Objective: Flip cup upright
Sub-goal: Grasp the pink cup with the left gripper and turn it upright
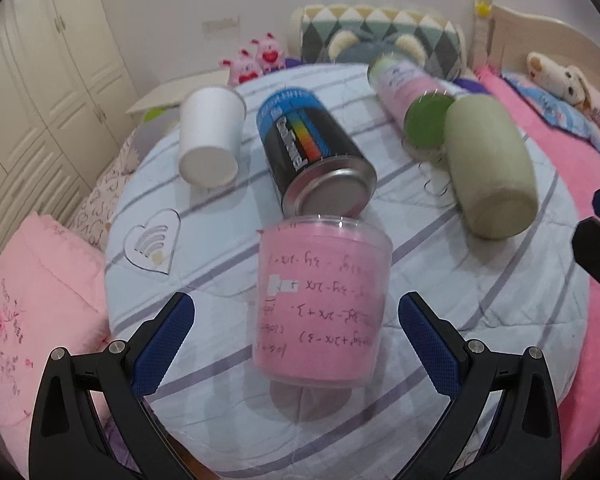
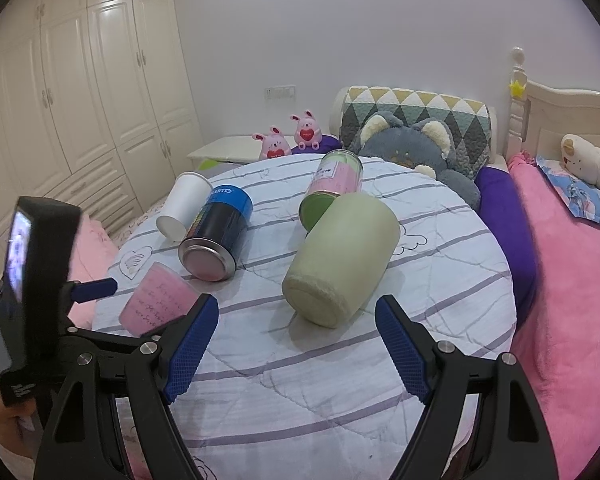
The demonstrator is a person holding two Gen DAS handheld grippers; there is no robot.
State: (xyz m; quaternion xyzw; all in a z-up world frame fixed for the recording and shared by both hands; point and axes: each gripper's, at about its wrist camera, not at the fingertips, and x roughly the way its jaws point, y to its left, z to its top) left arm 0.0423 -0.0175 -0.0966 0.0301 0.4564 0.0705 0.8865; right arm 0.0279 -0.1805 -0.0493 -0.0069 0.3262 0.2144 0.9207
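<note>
Left tool [image 1: 296,320]: yours, jaws spread wide, nothing btwn the blue pads [image 1: 166,344]; it hangs just short of the pink cup.
Right tool [image 2: 296,336]: also wide apart, empty; pointed at the base of the green cup, not touching.
Pink cup [image 1: 322,304]: 1, clear plastic w/ pink paper inside, handwriting on it. Lying on its side on the counter, base toward your left tool, rim away and just beside the can's metal end.
Green cup [image 2: 340,256]: 1, pale matte green, on its side, base toward your right tool, mouth pointing away. Its far end sits against the jar's green lid [image 2: 316,208]; can't tell if they touch.
Can [image 2: 216,236]: 1, black/blue w/ rainbow stripe, on its side, metal bottom facing you, center-left.
White cup [image 2: 182,210]: 1 paper cup, on its side, just left of the can.
Jar [image 2: 338,176]: 1, clear w/ pink and green contents, on its side, behind the green cup.
Total on counter: 5 containers, all lying down, 0 upright.
Counter [image 2: 340,380]: round, covered w/ pale blue quilt, grey-purple stripes.
Beyond: 2 pink bunny plushes [image 2: 288,138], 1 grey plush [image 2: 416,140], 1 white dog plush [image 2: 592,164] on the pink bed [image 2: 572,300].
</note>
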